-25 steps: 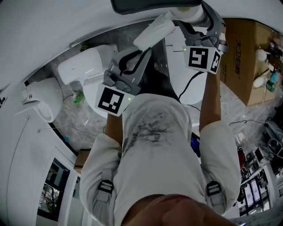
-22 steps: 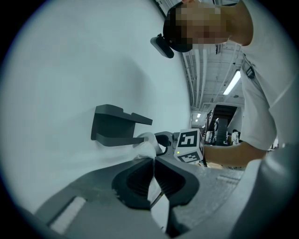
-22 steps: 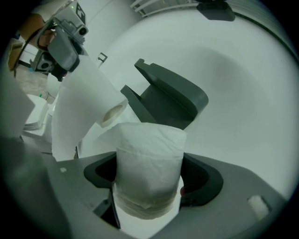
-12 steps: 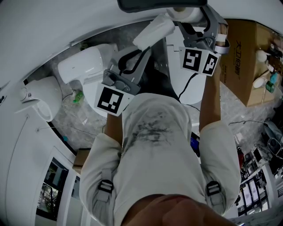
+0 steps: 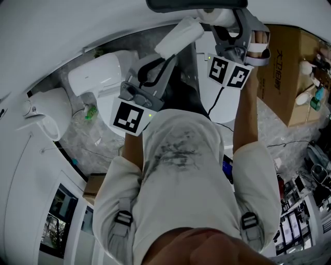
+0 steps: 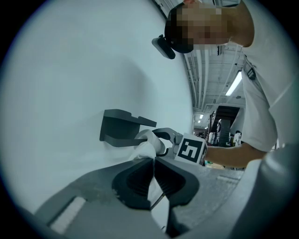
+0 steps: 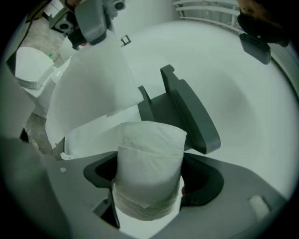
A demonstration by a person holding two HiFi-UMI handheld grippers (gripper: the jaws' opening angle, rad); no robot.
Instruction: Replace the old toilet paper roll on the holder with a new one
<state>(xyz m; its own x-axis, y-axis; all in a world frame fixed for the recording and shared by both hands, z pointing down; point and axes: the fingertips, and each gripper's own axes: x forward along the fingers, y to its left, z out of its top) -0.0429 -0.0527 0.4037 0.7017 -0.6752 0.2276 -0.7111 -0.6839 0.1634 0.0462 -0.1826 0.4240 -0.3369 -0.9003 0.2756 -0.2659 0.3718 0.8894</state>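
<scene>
A white toilet paper roll (image 7: 148, 154) stands on end between the jaws of my right gripper (image 7: 149, 181), which is shut on its sides. It sits just in front of the dark grey holder (image 7: 187, 109) on the white wall. A loose sheet (image 7: 91, 88) runs from the roll to my left gripper (image 6: 154, 161), shut on the sheet's end (image 6: 144, 150). In the head view the sheet (image 5: 178, 35) stretches from the left gripper (image 5: 164, 58) up toward the roll (image 5: 218, 15) in the right gripper (image 5: 227, 23), under the holder (image 5: 196, 4).
A white toilet (image 5: 98, 77) and another white fixture (image 5: 46, 116) stand to the left on the marbled floor. A cardboard box (image 5: 289, 67) sits at the right, with cluttered shelves beyond it. A black cable (image 5: 220, 98) runs over a white round base.
My right gripper has rolled about its own axis with the roll in it; its marker cube now shows two faces and sits slightly higher. The left gripper has stayed put.
</scene>
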